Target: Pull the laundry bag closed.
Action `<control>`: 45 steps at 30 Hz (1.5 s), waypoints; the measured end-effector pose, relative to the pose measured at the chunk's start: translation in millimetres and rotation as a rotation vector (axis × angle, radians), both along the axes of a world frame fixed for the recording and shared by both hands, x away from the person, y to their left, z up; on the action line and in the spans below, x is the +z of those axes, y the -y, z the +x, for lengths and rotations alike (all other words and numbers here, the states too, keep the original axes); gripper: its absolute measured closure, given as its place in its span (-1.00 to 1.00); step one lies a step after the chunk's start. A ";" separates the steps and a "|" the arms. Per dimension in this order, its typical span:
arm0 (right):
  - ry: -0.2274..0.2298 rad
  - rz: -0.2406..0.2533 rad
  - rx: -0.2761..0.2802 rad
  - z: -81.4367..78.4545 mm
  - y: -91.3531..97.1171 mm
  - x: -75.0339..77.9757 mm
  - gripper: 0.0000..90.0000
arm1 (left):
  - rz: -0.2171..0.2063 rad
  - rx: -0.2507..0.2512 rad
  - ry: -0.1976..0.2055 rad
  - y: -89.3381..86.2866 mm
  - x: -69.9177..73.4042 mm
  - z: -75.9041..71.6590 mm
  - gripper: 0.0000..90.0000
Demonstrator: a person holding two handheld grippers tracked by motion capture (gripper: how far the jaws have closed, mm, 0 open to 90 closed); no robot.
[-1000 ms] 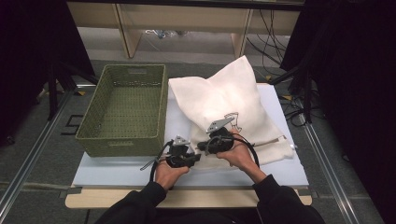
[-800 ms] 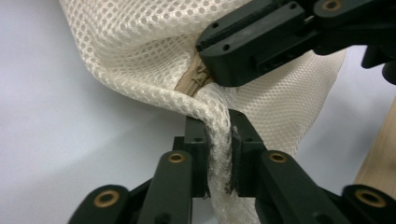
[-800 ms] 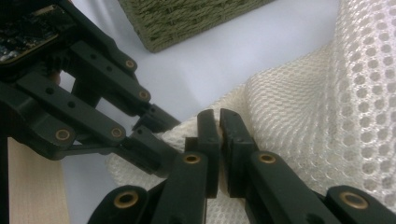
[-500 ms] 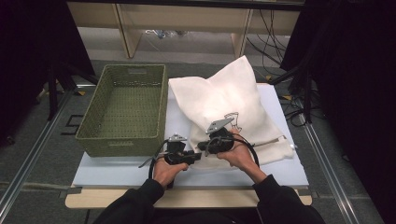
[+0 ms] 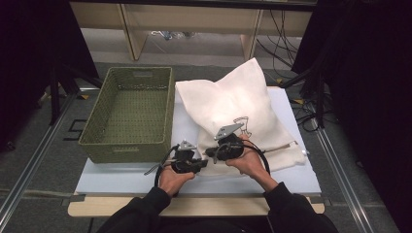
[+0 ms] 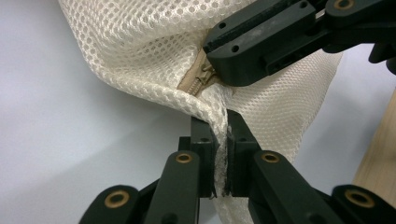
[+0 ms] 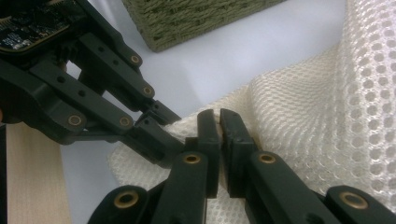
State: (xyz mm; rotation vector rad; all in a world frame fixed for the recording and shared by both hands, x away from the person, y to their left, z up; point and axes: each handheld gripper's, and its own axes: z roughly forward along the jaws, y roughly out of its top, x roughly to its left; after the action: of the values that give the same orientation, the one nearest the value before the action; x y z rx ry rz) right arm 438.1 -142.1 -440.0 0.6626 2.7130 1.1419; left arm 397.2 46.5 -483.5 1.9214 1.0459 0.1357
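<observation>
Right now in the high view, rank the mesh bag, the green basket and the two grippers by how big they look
1. mesh bag, largest spread.
2. green basket, close behind.
3. right gripper and left gripper: far smaller, too alike to rank; both are clamped on the bag's near corner.

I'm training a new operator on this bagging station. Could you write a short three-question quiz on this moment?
1. True or false: the left gripper is clamped on the mesh bag.
2. Where is the zipper? A: near the right gripper's fingers; B: inside the green basket.
3. What does the right gripper pinch?

Key: 1 true. 2 A. 3 the mesh bag's edge, by the zipper.
</observation>
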 end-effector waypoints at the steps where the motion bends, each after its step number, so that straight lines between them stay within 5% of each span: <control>1: -0.002 -0.004 -0.005 -0.3 -0.6 0.3 0.96 | 0.002 0.000 0.000 -0.1 0.3 -0.2 0.86; 12: 0.002 -0.001 -0.029 -0.8 0.9 0.2 0.96 | 0.059 -0.025 0.022 0.1 0.8 -0.7 0.87; 27: -0.001 0.022 -0.102 -9.6 2.0 -0.4 0.97 | 0.052 -0.009 0.031 -0.9 4.3 -3.9 0.89; 30: 0.017 0.015 -0.074 -7.7 4.0 -0.1 0.97 | 0.034 -0.019 0.020 -2.0 4.0 -3.9 0.88; 32: 0.010 0.024 -0.071 -8.1 4.6 -0.8 0.97 | -0.036 -0.010 -0.023 -2.3 3.0 -3.1 0.84; 45: -0.006 0.020 -0.068 -6.2 5.0 -4.1 0.97 | -0.134 -0.018 -0.100 -6.6 3.5 4.3 0.52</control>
State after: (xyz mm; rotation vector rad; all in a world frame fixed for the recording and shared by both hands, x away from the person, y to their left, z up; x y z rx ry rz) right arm 432.0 -147.1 -444.1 0.7564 2.6658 1.1539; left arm 401.4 53.1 -480.0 1.8312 1.0762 -0.0398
